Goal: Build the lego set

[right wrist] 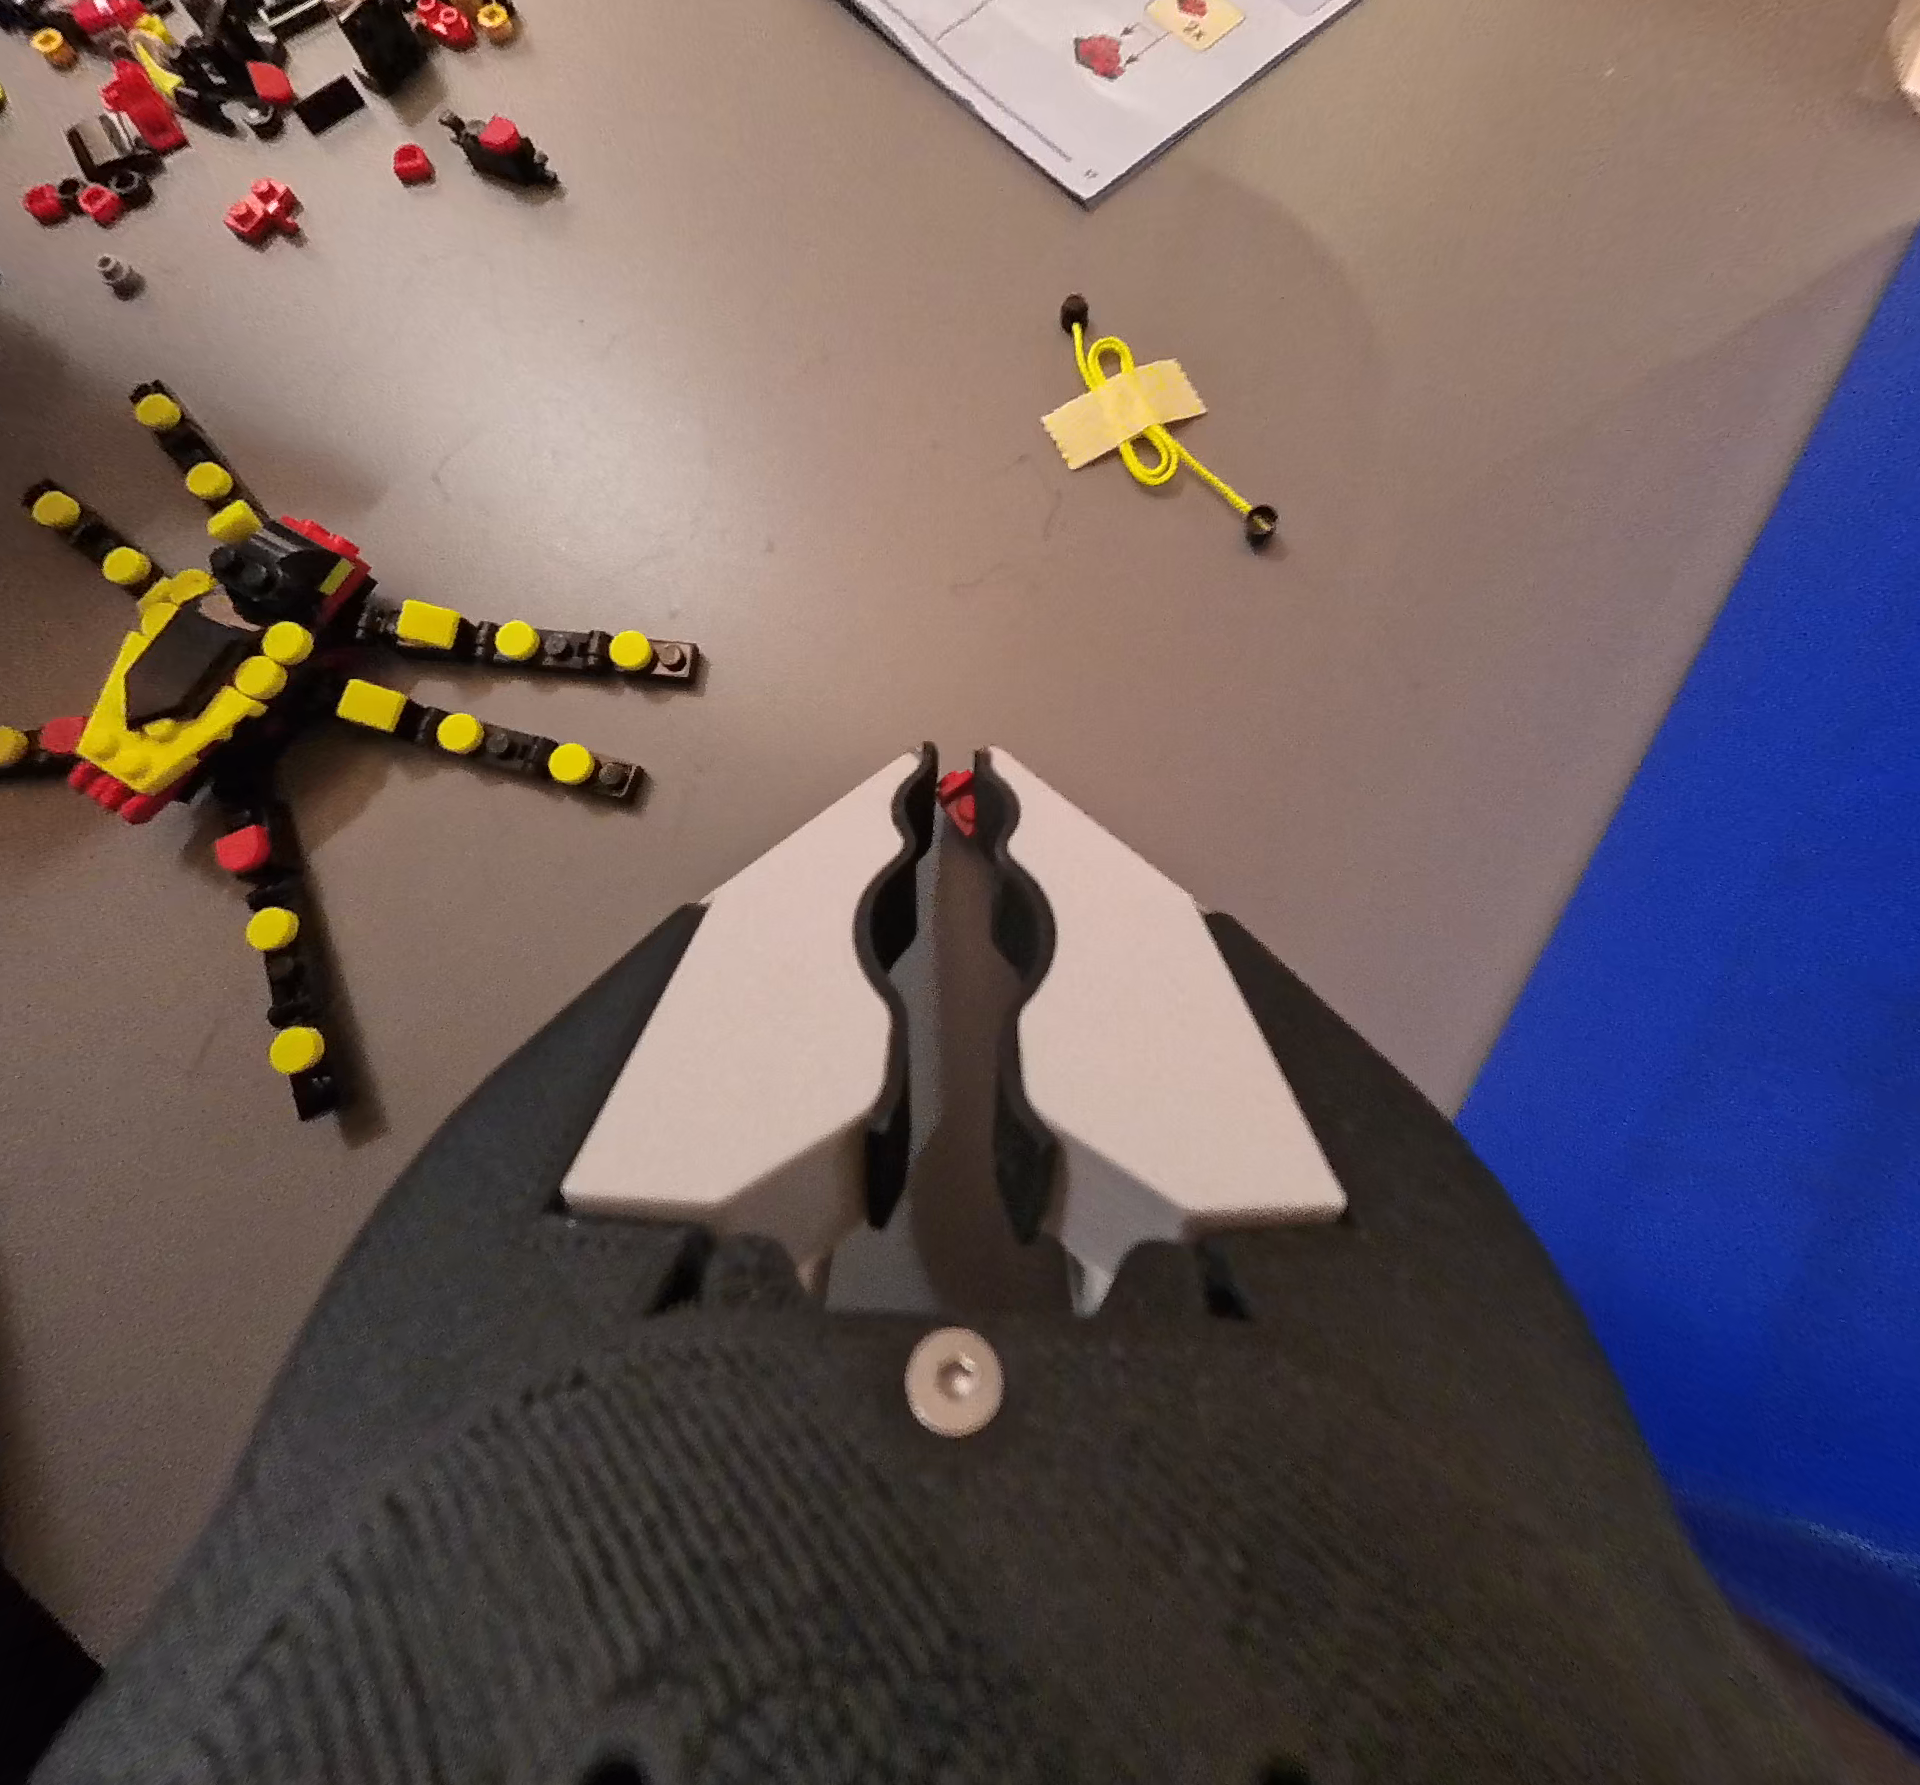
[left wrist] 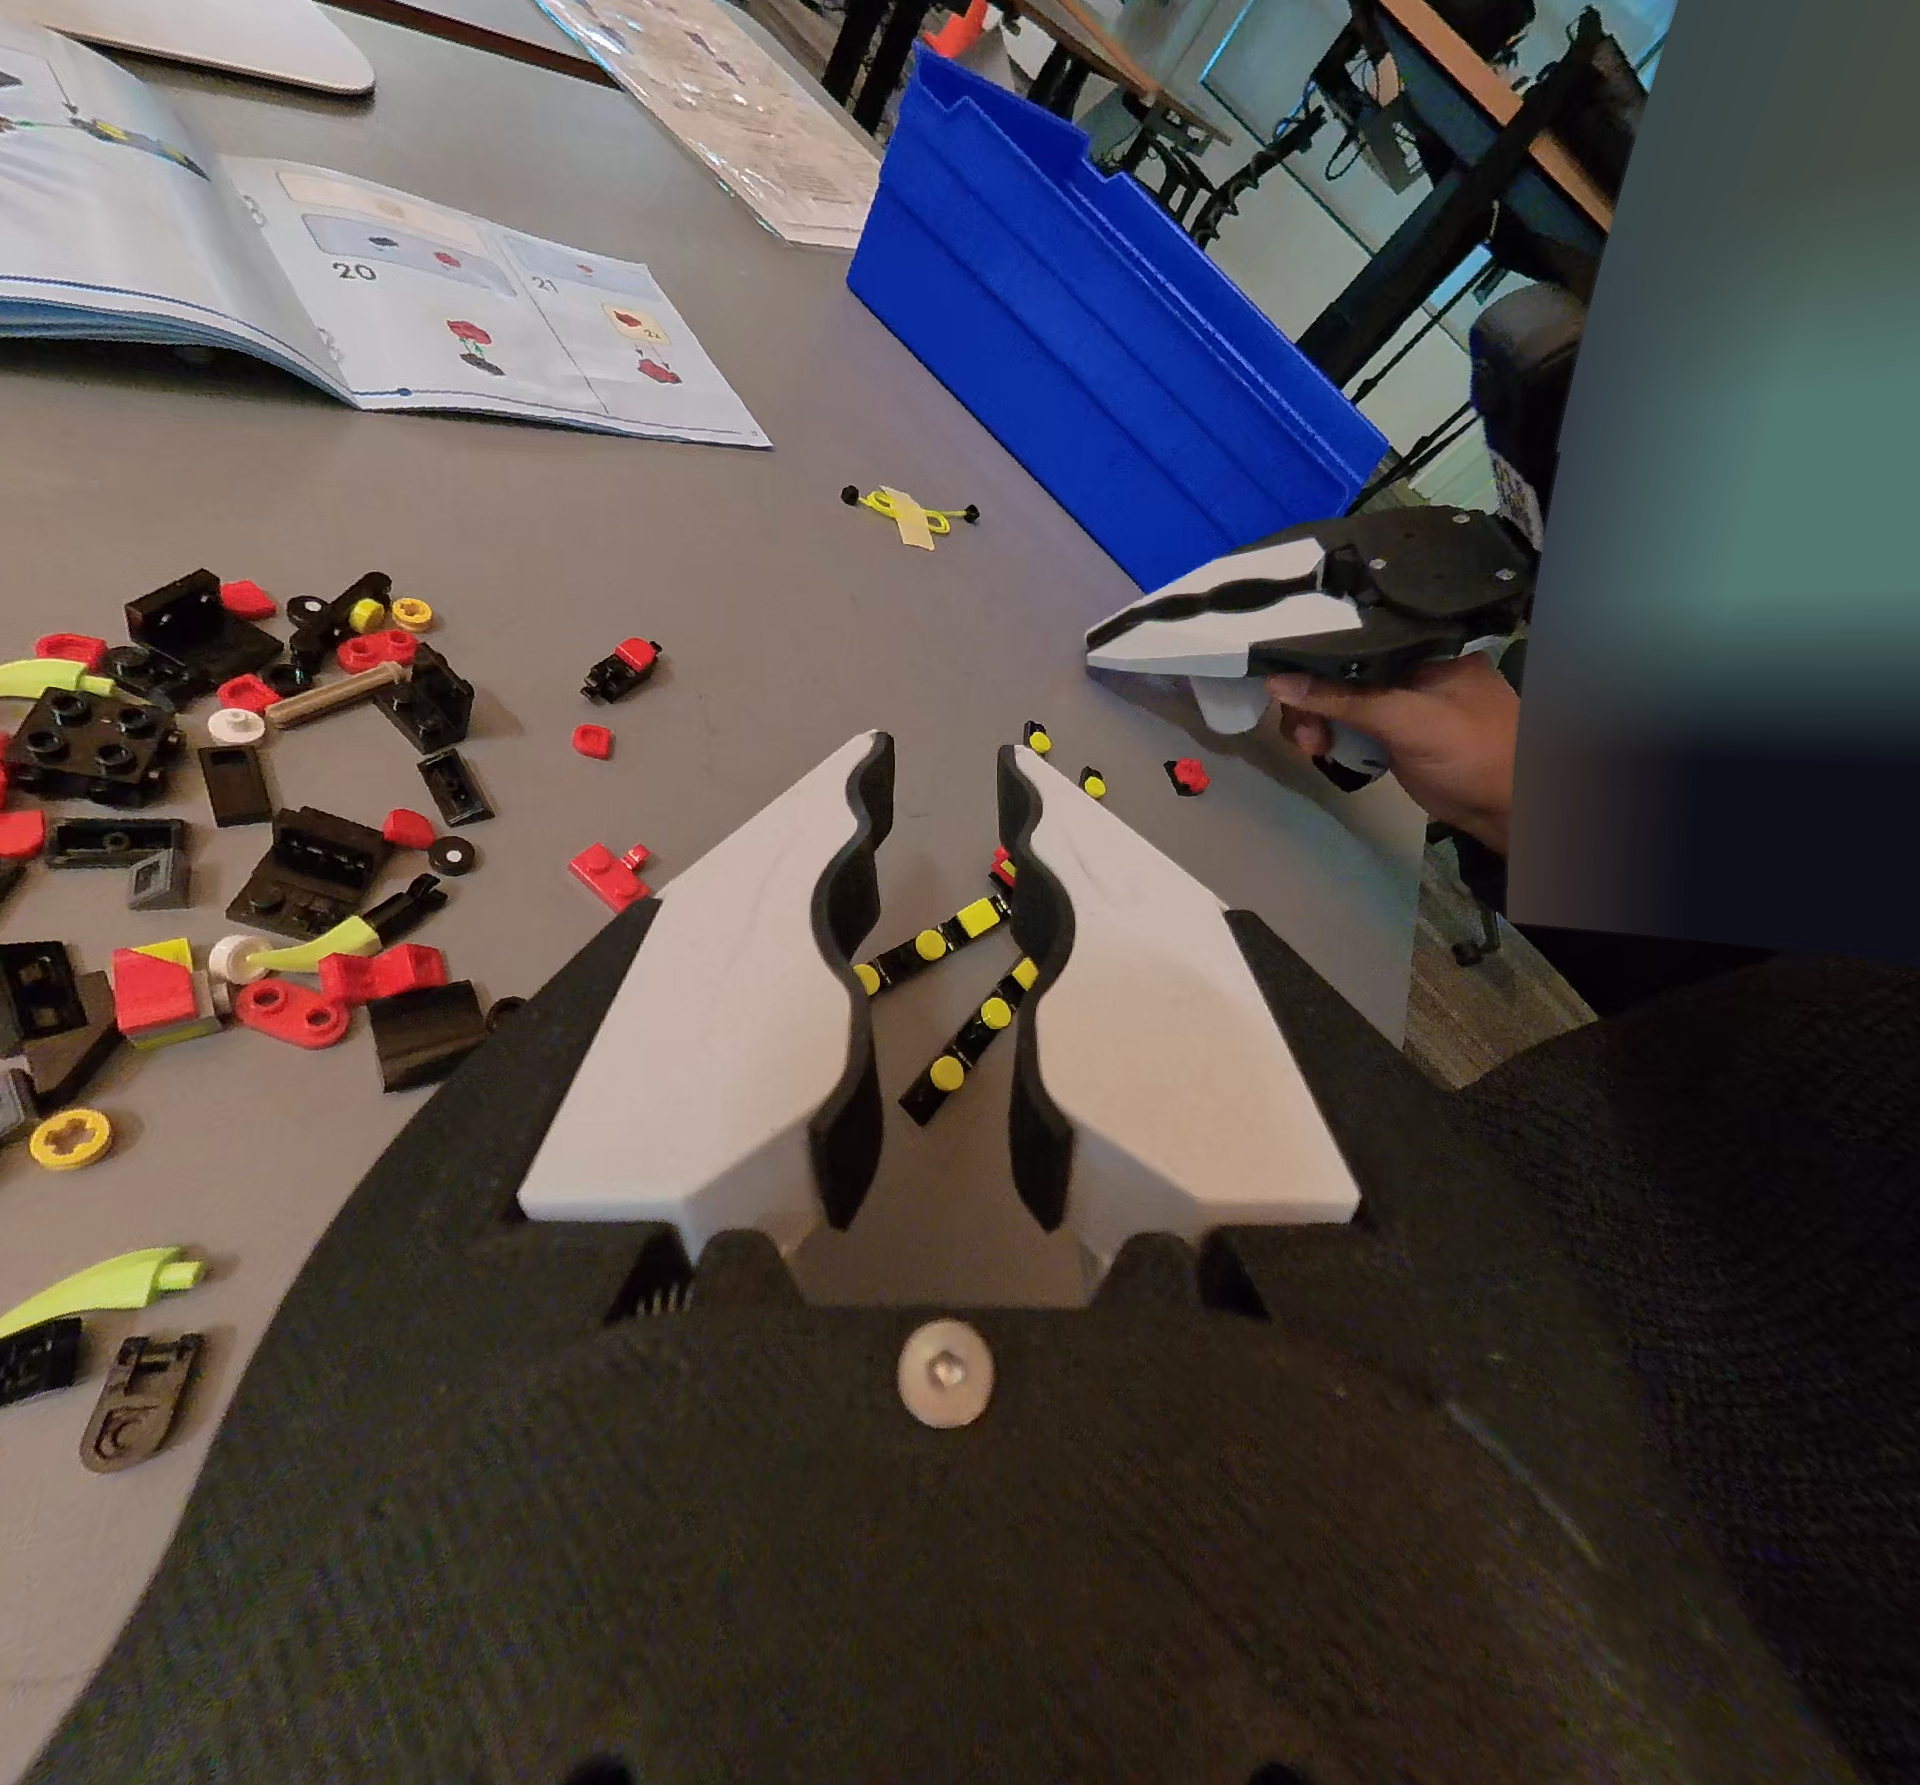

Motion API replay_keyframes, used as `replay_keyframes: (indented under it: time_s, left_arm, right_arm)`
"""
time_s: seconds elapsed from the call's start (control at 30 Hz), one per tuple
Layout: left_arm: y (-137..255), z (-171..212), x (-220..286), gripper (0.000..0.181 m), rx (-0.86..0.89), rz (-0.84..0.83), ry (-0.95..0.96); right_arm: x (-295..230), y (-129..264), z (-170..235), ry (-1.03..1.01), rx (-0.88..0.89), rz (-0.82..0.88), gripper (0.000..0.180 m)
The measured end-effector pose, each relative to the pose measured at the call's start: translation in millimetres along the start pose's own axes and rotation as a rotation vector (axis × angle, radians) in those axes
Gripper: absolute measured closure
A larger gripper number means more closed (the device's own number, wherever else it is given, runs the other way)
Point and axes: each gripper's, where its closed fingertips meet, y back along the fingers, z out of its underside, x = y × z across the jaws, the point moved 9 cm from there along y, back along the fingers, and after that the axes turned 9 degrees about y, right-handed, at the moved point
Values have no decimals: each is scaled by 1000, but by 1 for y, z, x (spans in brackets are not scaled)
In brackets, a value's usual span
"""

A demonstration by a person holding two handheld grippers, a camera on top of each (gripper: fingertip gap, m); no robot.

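spider model (right wrist: 197, 686), black and yellow with red bits, lies on the grey bench (right wrist: 831, 385), its studded legs splayed out around the body. that much looks built. beyond the model, a heap of loose pieces (right wrist: 260, 0) in black, red and yellow is unused, and the open instruction booklet (right wrist: 1091, 10) lies farther off, so by my reading the build is only partly done. a yellow string taped in a loop (right wrist: 1143, 416) sits apart from the model, toward the blue bin (right wrist: 1714, 904), untouched.

the right tool (right wrist: 951, 769) hovers beside the model's nearest legs, its jaws nearly closed and pinching a small red piece (right wrist: 956, 795) at the tips. the left tool (left wrist: 945, 748) is directly above two of the model's legs, jaws parted and holding nothing. the likely next step is seating the red piece on the model.
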Motion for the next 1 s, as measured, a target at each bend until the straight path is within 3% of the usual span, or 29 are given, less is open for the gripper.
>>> replay_keyframes:
  time_s: [0.03, 0.5, 0.9, 1.0]
  left_arm:
    - [0, 0, 0, 164, 0, 0, 0]
    - [0, 0, 1, 164, -2, -2, -7]
    - [0, 1, 4, 164, -8, -4, -34]
    - [1, 2, 5, 164, -10, -5, -41]
  right_arm:
    - [1, 1, 0, -3, 5, 5, 175]
    - [18, 18, 2, 27, 31, 86, 175]
    - [-9, 2, 2, -86, 27, -195, 172]
    - [-6, 3, 5, -73, -10, -167, 171]
